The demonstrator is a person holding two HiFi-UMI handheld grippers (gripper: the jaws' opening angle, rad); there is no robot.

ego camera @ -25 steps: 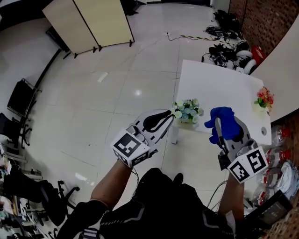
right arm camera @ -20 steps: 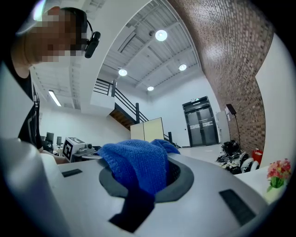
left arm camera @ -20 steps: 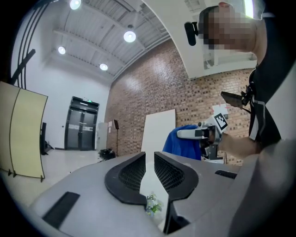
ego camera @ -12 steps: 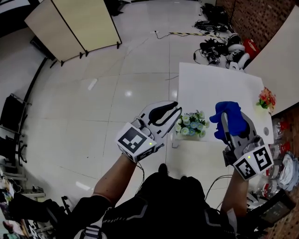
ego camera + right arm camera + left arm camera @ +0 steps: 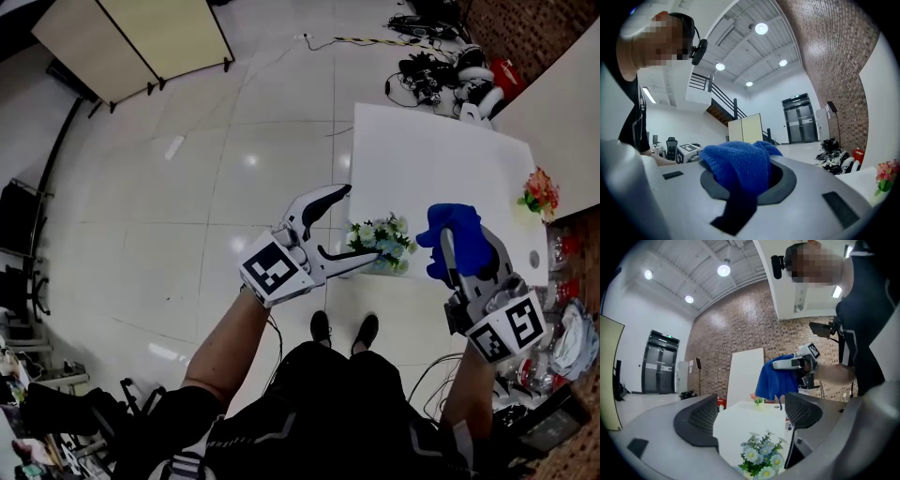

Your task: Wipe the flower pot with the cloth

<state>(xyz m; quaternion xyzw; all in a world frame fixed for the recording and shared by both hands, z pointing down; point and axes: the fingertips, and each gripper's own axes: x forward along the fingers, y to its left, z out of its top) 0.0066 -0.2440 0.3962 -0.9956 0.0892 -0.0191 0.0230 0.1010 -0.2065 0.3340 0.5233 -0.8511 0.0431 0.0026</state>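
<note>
Blue knitted cloth (image 5: 738, 168) is bunched in the right gripper (image 5: 446, 251), whose jaws are clenched on it. That grasp looks the same as a second ago.

The change is on the other side. The left gripper (image 5: 365, 217) had its jaws nearly together a moment back and now shows them spread wide and opening. It has also come in closer over the near edge of the white table (image 5: 422, 159).

The flower pot (image 5: 384, 232), with its pale blue and white blooms, stands on that near edge. In the head view it sits just beside the lower jaw. In the left gripper view the blooms show low between the two dark pads, but neither pad touches them and nothing is gripped. The pot's body is mostly cut off below the blooms, so its surface is hard to judge.

The cloth hangs near the pot on its right, apart from it. A second, red-flowered pot (image 5: 537, 192) stands well away at the table's far side.

My reading is that the open claw is being readied to close on the pot and steady it, so the cloth can then be brought against it. No wiping has started, since cloth and pot are not in contact. The blooms crowd the space between the pads, so a grasp made too high would likely crush petals and miss the pot.
</note>
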